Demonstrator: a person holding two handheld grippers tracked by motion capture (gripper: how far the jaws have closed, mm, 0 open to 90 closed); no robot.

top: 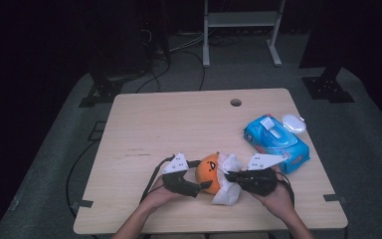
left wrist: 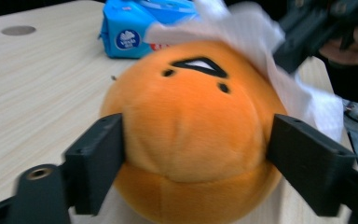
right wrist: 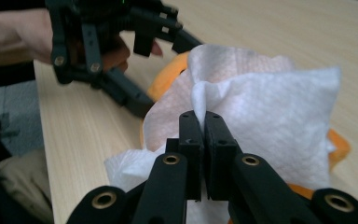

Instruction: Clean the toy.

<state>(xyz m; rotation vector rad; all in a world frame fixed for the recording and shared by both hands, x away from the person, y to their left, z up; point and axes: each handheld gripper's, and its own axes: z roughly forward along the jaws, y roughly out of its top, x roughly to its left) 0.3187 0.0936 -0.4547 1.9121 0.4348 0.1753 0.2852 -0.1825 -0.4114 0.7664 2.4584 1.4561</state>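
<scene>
An orange plush toy [top: 208, 172] with a small black face [left wrist: 191, 126] lies near the table's front edge. My left gripper [top: 201, 178] [left wrist: 196, 149] has its two black jaws on either side of the toy, and the pads dent its soft flanks. A white wipe [top: 229, 194] [right wrist: 270, 112] is draped over the toy's right side. My right gripper [top: 227, 175] [right wrist: 204, 121] is shut on a pinched fold of that wipe, its jaws together. In the right gripper view the toy's orange [right wrist: 168, 70] peeks out behind the wipe, with the left gripper [right wrist: 121, 46] beyond it.
A blue pack of wet wipes [top: 276, 142] [left wrist: 130, 28] lies at the right, just behind my right hand. A small white object [top: 293, 123] rests by its far corner. The wooden table [top: 179, 124] has a round hole [top: 236, 102] near its back edge.
</scene>
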